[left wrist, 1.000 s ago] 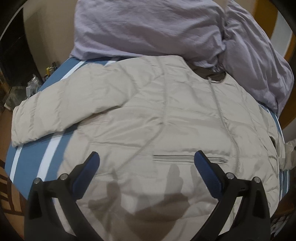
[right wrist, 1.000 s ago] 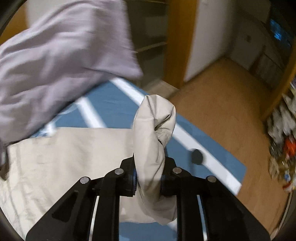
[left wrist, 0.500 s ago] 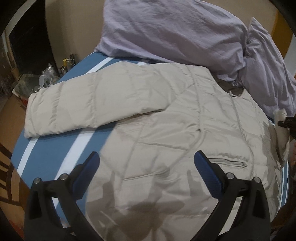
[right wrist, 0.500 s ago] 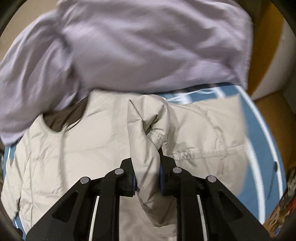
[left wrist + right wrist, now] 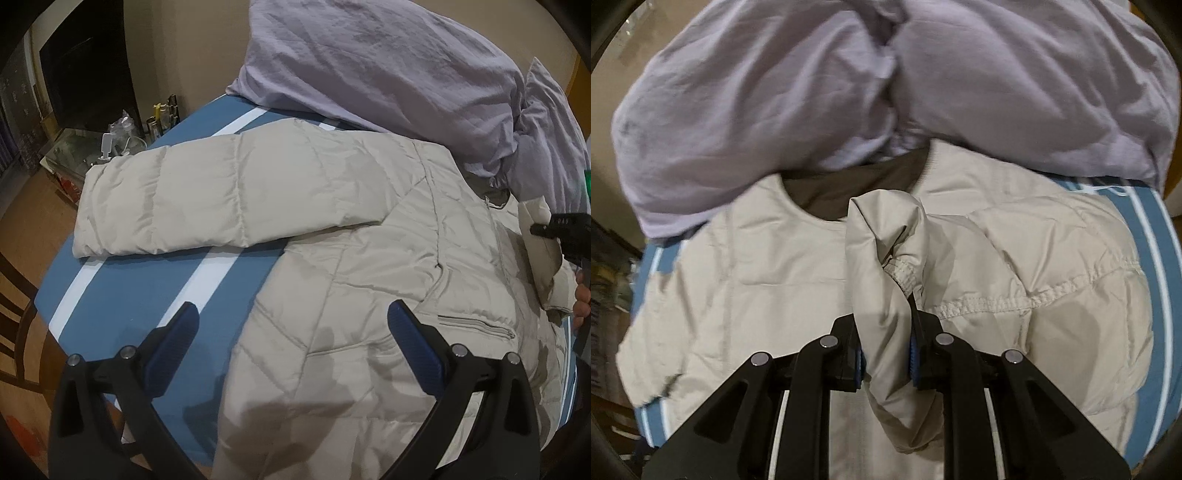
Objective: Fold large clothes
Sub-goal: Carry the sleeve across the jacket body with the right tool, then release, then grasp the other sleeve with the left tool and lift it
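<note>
A beige quilted jacket [image 5: 369, 280] lies front-up on a blue striped bed [image 5: 155, 302]. One sleeve [image 5: 221, 199] stretches out flat to the left. My left gripper [image 5: 291, 332] hovers open above the jacket's lower left edge, nothing between its blue pads. My right gripper [image 5: 886, 354] is shut on the cuff end of the other sleeve [image 5: 886, 266], holding it up over the jacket's chest, just below the dark collar lining [image 5: 849, 192]. In the left wrist view that gripper [image 5: 543, 229] shows at the right edge with the sleeve end [image 5: 539, 240] and a hand [image 5: 581, 302].
A crumpled lilac duvet [image 5: 388, 74] is heaped at the head of the bed, overlapping the collar. A low glass table with bottles and clutter [image 5: 122, 136] stands beyond the bed's left corner. A wooden floor [image 5: 22, 236] shows to the left.
My right gripper has swung the sleeve end from beyond the bed's edge inward over the jacket's chest. The left gripper has shifted left, bringing the outstretched sleeve more into view.
</note>
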Available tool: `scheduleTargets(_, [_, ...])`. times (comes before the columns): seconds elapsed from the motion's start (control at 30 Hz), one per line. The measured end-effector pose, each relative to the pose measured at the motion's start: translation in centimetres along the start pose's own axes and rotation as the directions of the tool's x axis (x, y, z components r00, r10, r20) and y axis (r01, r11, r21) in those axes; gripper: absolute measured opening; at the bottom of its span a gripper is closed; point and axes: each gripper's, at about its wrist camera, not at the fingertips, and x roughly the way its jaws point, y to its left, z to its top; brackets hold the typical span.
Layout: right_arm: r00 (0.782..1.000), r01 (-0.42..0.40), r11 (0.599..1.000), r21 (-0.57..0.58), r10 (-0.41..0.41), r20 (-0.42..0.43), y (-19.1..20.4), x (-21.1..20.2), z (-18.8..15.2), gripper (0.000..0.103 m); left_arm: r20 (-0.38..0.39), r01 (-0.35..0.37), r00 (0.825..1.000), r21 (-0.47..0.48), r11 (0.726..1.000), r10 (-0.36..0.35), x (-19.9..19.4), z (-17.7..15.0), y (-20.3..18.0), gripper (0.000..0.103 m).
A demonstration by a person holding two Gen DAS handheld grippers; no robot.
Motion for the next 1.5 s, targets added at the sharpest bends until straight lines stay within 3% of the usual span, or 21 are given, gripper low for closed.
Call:
scheduleTargets(0.27, [0.996, -0.06, 0.998, -0.019, 0.058, -0.072, 3.3, 3.1, -1.5, 0.02, -0.005, -0.01, 1.0, -0.024, 1.0, 0.01, 0.2, 0.0, 0.9, 0.101])
scheduleTargets(0.37, [0.993, -0.057, 0.998, -0.038, 0.052, -0.105, 3.6, 4.4, -2.3, 0.025, -0.005, -0.014, 1.0, -0.026, 1.0, 0.013, 0.2, 0.0, 1.1, 0.101])
scheduleTargets(0.43, [0.992, -0.07, 0.996, -0.052, 0.064, -0.105, 3.8, 4.2, -2.5, 0.037, -0.001, -0.015, 1.0, -0.024, 1.0, 0.015, 0.1, 0.1, 1.1, 0.101])
scheduleTargets(0.5, [0.99, -0.108, 0.993, -0.056, 0.102, -0.096, 3.8, 3.2, -2.3, 0.066, -0.001, -0.016, 1.0, -0.025, 1.0, 0.015, 0.2, 0.1, 1.2, 0.101])
scheduleTargets(0.53, [0.991, -0.116, 0.992, -0.057, 0.111, -0.08, 3.7, 2.7, -2.1, 0.067, -0.002, -0.016, 1.0, -0.026, 1.0, 0.016, 0.3, 0.2, 1.2, 0.101])
scheduleTargets(0.63, [0.994, -0.112, 0.991, -0.075, 0.113, 0.006, 3.3, 0.6, -1.3, 0.067, 0.005, -0.023, 1.0, -0.029, 0.999, 0.024, 0.3, 0.4, 1.5, 0.101])
scheduleTargets(0.7, [0.997, -0.058, 0.995, -0.078, 0.061, 0.043, 2.7, 0.2, -1.0, 0.067, 0.015, -0.034, 0.999, -0.036, 0.999, 0.035, 0.2, 0.7, 1.9, 0.101])
scheduleTargets(0.93, [0.998, 0.041, 0.995, -0.095, -0.045, -0.04, 1.7, 3.9, -2.8, 0.069, 0.039, -0.066, 0.997, -0.08, 0.995, 0.069, 0.4, 2.4, 4.4, 0.101])
scheduleTargets(1.13, [0.991, 0.127, 0.976, -0.179, -0.134, -0.026, 2.8, 6.1, -4.7, 0.086, 0.033, -0.095, 0.994, -0.145, 0.985, 0.101, 1.0, 3.4, 7.4, 0.101])
scheduleTargets(1.3, [0.991, 0.098, 0.984, -0.147, -0.11, -0.075, 2.2, 5.7, -4.0, 0.087, 0.025, -0.141, 0.988, -0.223, 0.965, 0.15, 1.5, 4.5, 11.4, 0.101])
scheduleTargets(1.5, [0.996, 0.058, 0.992, -0.112, -0.065, -0.056, 0.9, 3.1, -4.5, 0.087, -0.002, -0.207, 0.976, -0.331, 0.921, 0.218, 2.5, 5.9, 17.6, 0.101])
